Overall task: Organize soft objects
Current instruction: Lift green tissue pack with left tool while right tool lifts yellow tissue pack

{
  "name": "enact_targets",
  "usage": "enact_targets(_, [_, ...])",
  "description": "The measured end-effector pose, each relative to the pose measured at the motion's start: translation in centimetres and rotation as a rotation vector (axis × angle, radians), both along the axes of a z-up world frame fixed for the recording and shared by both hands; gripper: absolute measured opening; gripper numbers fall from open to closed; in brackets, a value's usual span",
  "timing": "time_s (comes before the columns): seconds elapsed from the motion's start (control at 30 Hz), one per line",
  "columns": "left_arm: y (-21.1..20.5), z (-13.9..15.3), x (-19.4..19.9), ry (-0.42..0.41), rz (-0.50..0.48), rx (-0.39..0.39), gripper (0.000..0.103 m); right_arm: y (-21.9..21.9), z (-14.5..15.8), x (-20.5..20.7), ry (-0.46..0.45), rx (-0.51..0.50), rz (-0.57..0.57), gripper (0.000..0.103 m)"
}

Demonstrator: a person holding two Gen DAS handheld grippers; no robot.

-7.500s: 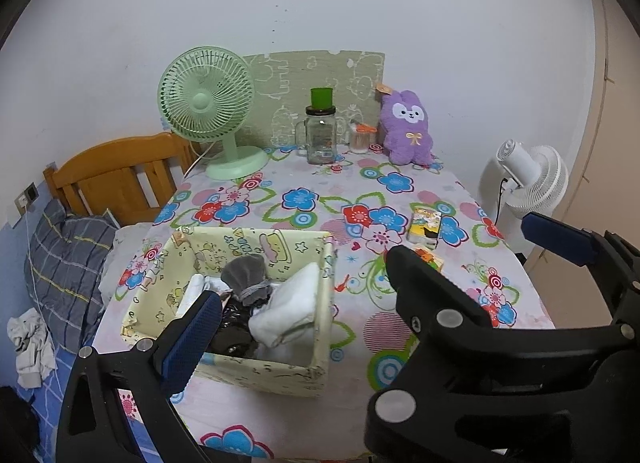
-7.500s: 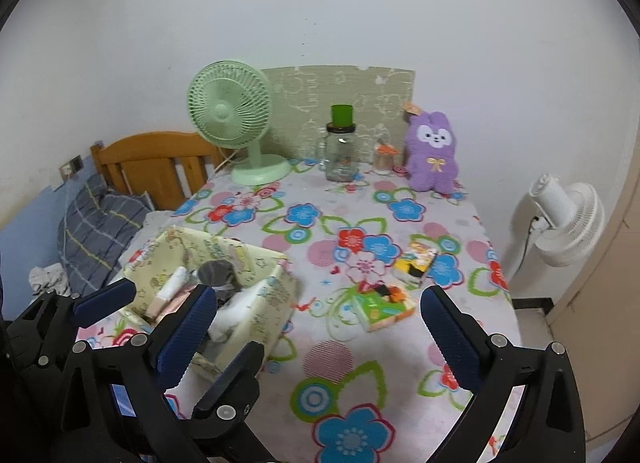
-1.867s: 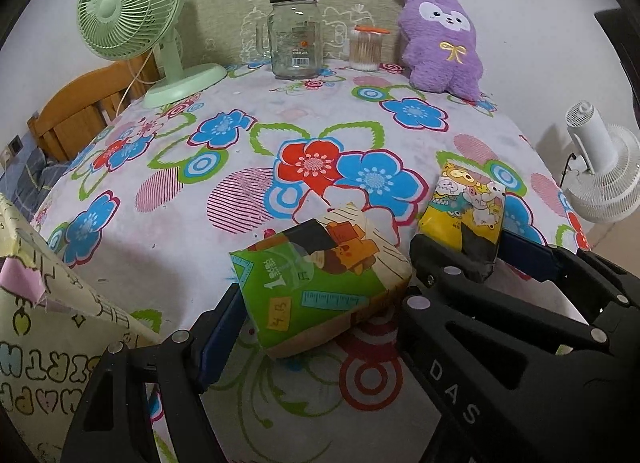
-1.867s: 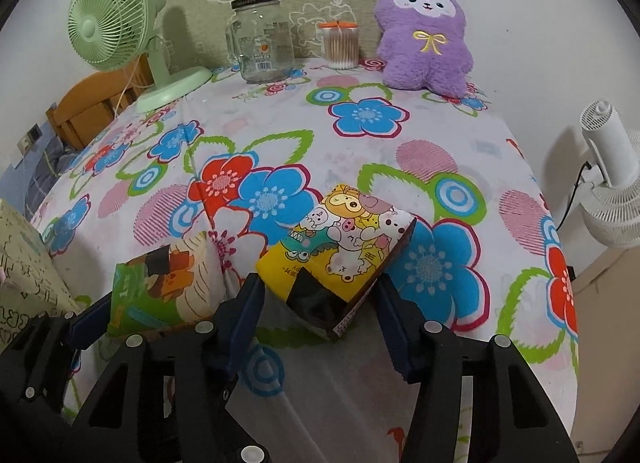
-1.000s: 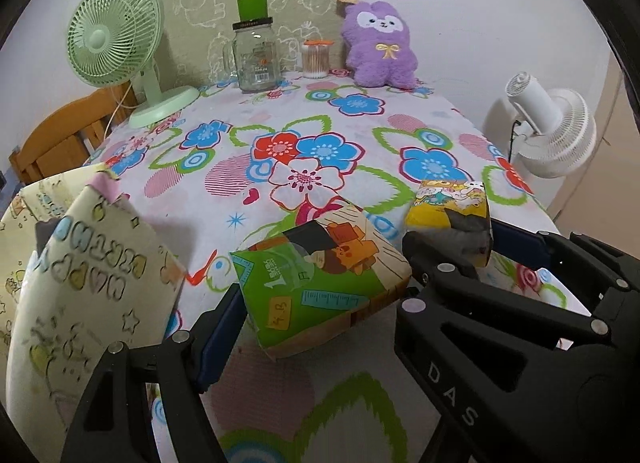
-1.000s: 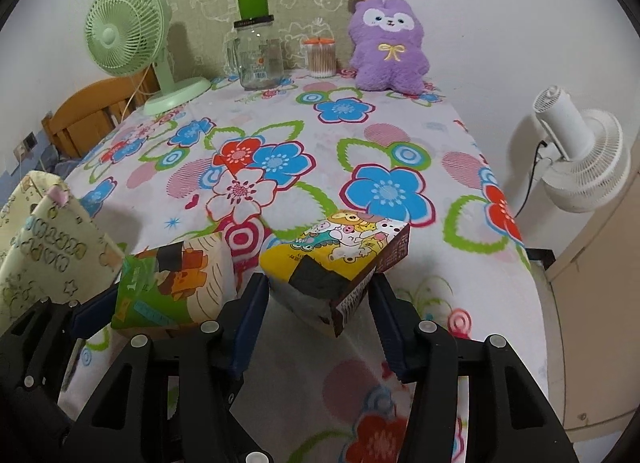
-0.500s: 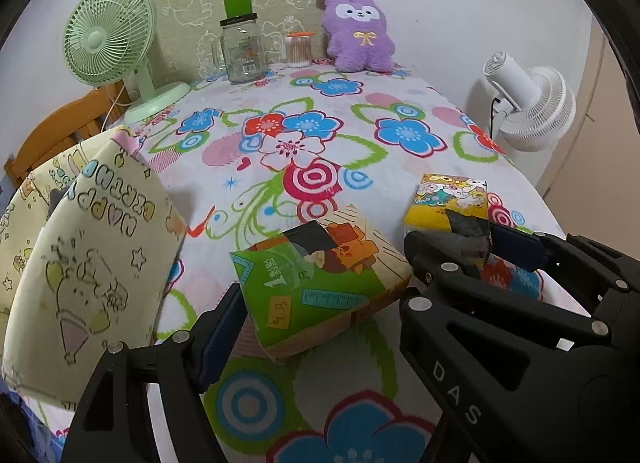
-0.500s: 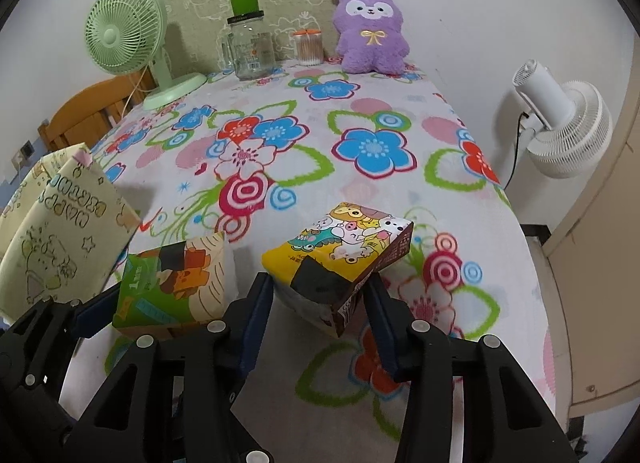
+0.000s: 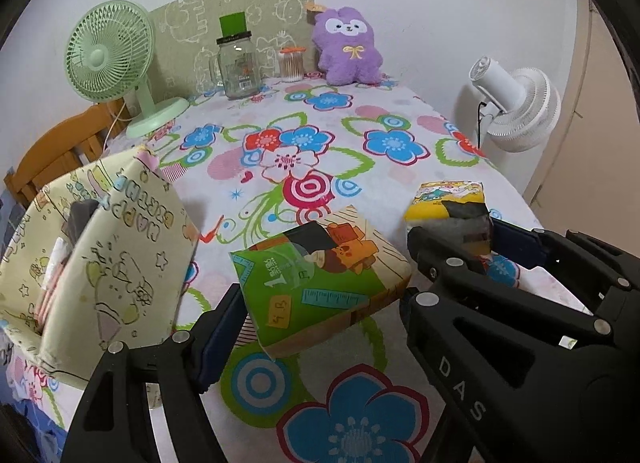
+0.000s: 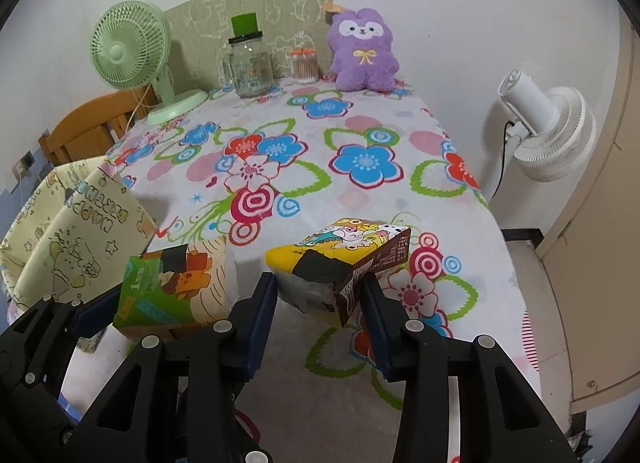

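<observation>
A green and tan soft tissue pack (image 9: 320, 275) hangs above the flowered tablecloth (image 9: 312, 143), with my left gripper (image 9: 320, 295) shut on it. The same green pack (image 10: 176, 287) shows at the lower left of the right wrist view. A yellow cartoon tissue pack (image 10: 340, 263) is lifted off the table, squeezed between the blue pads of my right gripper (image 10: 320, 295), whose jaws are closing further on it. That yellow pack (image 9: 448, 203) appears to the right in the left wrist view. A pale yellow fabric basket (image 9: 100, 255) holding soft items stands at the left.
At the table's far edge stand a green desk fan (image 9: 116, 63), a glass jar with a green lid (image 9: 238, 67), a cotton swab tub (image 9: 292, 63) and a purple plush toy (image 9: 348, 51). A white floor fan (image 9: 516, 103) is off the right edge, a wooden headboard (image 10: 100, 123) at left.
Both grippers have drawn back toward the table's near edge with their packs, and the basket has come further into view at left. The right gripper's pads have squeezed the yellow pack tighter.
</observation>
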State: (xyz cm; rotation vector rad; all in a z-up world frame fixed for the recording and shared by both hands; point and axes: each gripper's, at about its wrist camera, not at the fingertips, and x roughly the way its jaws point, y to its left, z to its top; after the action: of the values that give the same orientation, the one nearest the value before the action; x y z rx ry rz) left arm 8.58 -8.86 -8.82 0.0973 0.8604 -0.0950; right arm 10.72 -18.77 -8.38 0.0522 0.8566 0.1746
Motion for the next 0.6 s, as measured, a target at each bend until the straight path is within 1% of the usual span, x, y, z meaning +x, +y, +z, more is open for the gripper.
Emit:
enact_targets(0.3, [0.4,2.3,-0.8,-0.037,-0.024,-0.007,0.079,0.3,2.4,-0.9,-0.031,-0.005,-0.018,0.045])
enact_targets(0.6, [1.3,5.2,-2.1,-0.090,-0.038,-0.019,0.079,1.0,5.7,-2.6,-0.082,-0.029,-0.032,0.045])
